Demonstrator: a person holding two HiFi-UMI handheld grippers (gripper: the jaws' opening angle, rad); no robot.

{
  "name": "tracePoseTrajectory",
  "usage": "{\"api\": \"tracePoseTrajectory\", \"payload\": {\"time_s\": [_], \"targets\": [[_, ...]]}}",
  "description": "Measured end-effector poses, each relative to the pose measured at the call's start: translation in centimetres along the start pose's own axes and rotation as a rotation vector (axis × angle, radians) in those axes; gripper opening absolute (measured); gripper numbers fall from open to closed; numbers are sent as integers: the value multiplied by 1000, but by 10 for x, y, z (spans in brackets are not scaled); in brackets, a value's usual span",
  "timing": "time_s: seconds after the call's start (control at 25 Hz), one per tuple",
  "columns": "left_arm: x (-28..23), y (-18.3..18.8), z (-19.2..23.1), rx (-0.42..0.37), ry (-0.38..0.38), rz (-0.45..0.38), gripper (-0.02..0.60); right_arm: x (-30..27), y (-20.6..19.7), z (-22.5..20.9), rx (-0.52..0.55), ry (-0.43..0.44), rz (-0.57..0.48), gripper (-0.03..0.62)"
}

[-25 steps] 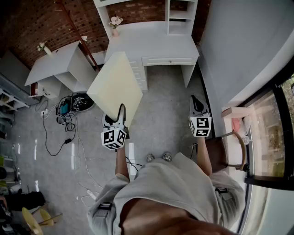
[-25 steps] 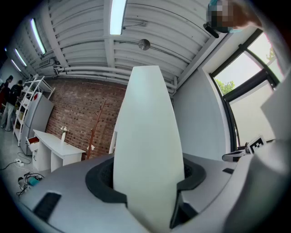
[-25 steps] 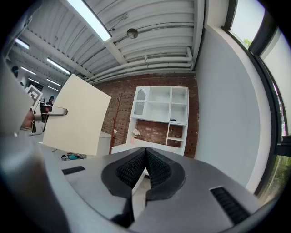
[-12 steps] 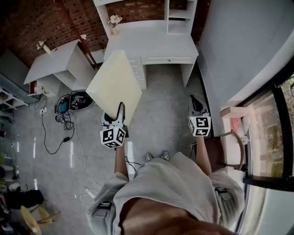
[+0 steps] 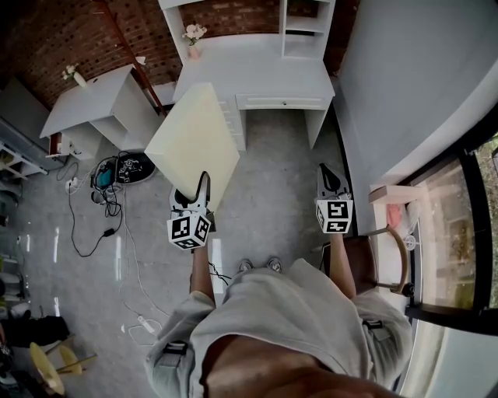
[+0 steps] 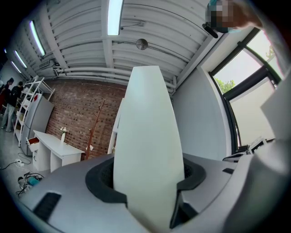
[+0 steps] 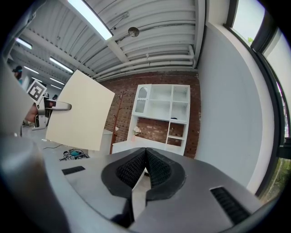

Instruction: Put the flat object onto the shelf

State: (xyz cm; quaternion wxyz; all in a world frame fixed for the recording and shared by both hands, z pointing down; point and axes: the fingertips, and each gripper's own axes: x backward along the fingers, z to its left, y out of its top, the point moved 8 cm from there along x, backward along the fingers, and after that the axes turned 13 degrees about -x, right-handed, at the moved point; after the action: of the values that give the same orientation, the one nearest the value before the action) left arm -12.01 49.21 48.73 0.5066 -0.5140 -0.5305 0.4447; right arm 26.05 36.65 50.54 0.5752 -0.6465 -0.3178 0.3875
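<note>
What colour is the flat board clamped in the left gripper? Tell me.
Pale cream, plain and unpatterned. The flat board shows best in the head view.

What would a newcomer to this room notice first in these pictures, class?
A big cream board is held up at centre left, clamped in the left gripper. Ahead, a white desk with shelves backs onto a brick wall. The right gripper is shut and empty.

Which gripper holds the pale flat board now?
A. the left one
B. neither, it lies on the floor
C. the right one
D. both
A: the left gripper is clamped on the board, while the right gripper is shut and empty.
</note>
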Motion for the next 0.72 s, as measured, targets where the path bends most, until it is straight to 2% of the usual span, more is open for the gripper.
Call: {"api": "tracePoseTrajectory", "payload": {"time_s": [0.4,0.72], "targets": [[-15,2,-31,-11,6,-5,285,-3,-4,-24,19,48,15,28],[-29,0,-32,-18,11,-3,284,-22,-8,-27,20,64,28,28]]}}
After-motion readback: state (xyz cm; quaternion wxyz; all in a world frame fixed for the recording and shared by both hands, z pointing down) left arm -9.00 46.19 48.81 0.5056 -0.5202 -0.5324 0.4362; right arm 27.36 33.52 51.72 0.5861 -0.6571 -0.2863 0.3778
